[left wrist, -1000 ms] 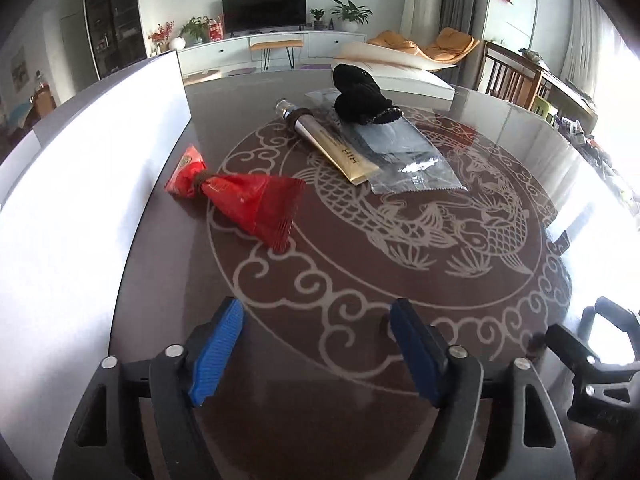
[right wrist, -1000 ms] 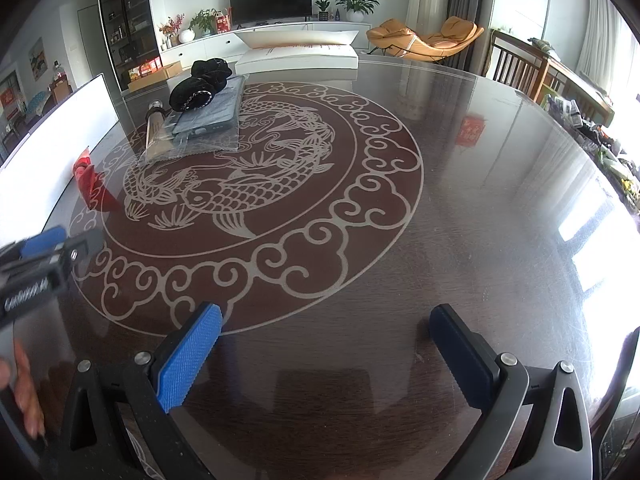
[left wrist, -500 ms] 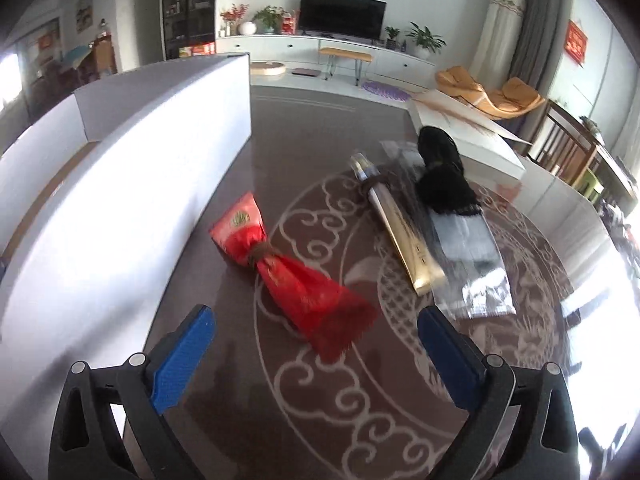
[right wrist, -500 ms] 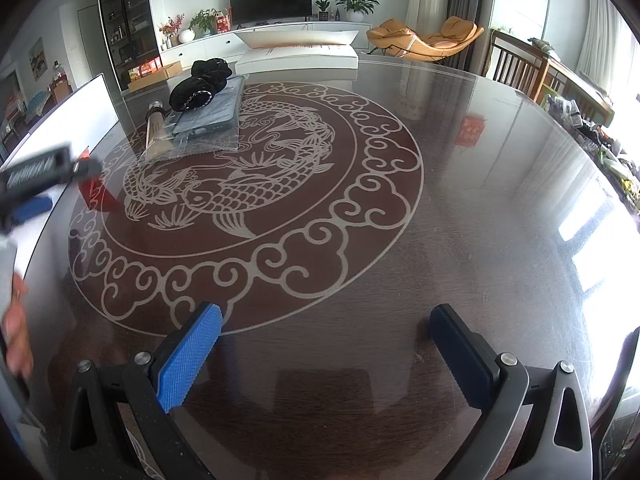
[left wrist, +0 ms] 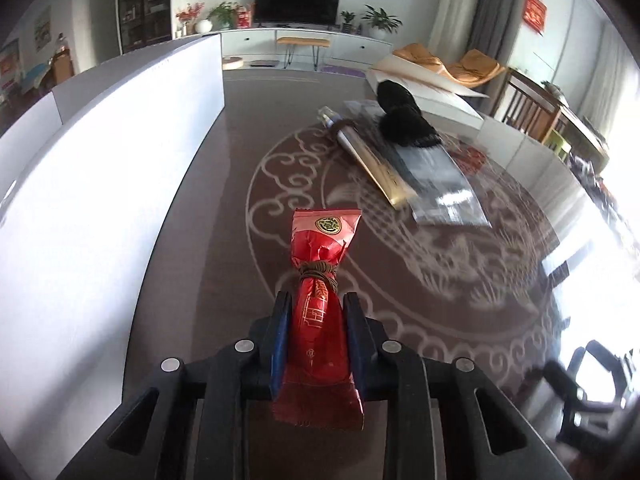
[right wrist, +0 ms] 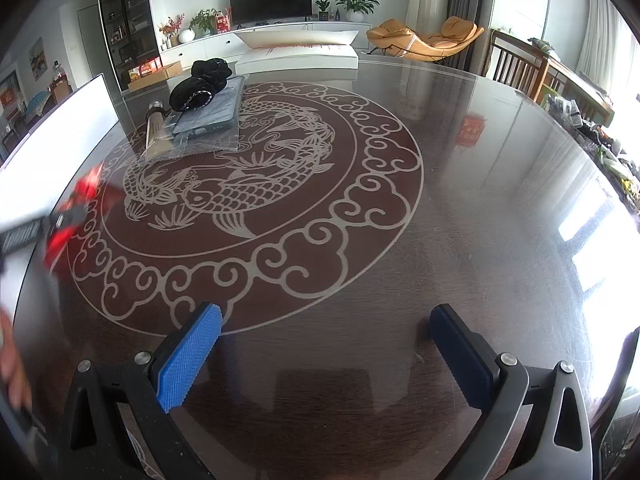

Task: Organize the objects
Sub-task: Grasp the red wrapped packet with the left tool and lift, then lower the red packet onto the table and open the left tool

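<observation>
Left wrist view: the left hand-held gripper (left wrist: pixel 316 332) is clamped on a red packet (left wrist: pixel 318 320), a shiny foil wrapper tied at the neck with brown cord, a gold emblem on its far flap. Below lies a dark glossy tabletop (left wrist: pixel 224 184) with a pale scroll pattern; a white box (left wrist: pixel 100 168) stands just to the left. Farther off lie a gold tube (left wrist: pixel 376 164), a clear bag (left wrist: pixel 440 184) and a black pouch (left wrist: pixel 404 120)

Right wrist view: the right hand-held gripper (right wrist: pixel 324 344) has its pads wide apart over bare tabletop (right wrist: pixel 480 200). The packet (right wrist: pixel 76 208) is blurred at the left edge, beside the box (right wrist: pixel 60 128)
</observation>
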{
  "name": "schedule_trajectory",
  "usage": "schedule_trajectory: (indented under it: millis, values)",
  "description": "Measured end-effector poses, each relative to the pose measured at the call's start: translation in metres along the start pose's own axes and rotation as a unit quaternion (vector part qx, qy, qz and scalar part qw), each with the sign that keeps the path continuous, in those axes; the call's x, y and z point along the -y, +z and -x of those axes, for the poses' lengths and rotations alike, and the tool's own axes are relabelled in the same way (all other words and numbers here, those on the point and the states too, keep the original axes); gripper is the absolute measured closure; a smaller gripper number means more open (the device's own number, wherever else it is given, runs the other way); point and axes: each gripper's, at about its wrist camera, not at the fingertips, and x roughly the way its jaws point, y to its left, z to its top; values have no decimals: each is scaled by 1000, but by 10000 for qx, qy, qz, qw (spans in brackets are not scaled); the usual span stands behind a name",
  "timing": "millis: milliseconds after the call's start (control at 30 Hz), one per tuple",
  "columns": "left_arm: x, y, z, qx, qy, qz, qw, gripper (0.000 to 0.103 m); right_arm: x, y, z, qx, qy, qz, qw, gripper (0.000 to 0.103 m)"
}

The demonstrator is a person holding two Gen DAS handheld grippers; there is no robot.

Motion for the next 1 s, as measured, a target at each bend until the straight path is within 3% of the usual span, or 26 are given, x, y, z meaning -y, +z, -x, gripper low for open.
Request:
schedule_trajectory:
  millis: [33,100,200,333,1000]
  values:
    - [4,-7,5,3,42,-159,9999,65,0,0,0,0,0,0,10000,0]
    - [17,-16,5,-167,235,-582,9979,13,0,0,0,0,0,0,10000,0]
    - [20,-16,1,-201,170,-727,9970,1,0,0,0,0,0,0,10000,0]
    - [20,-4,-9,-278,113,-631,9976,0,0,0,0,0,0,0,10000,0]
    - [21,-7,-6,-326,101,-678,9971,0,0,0,0,-1,-1,-3,10000,0]
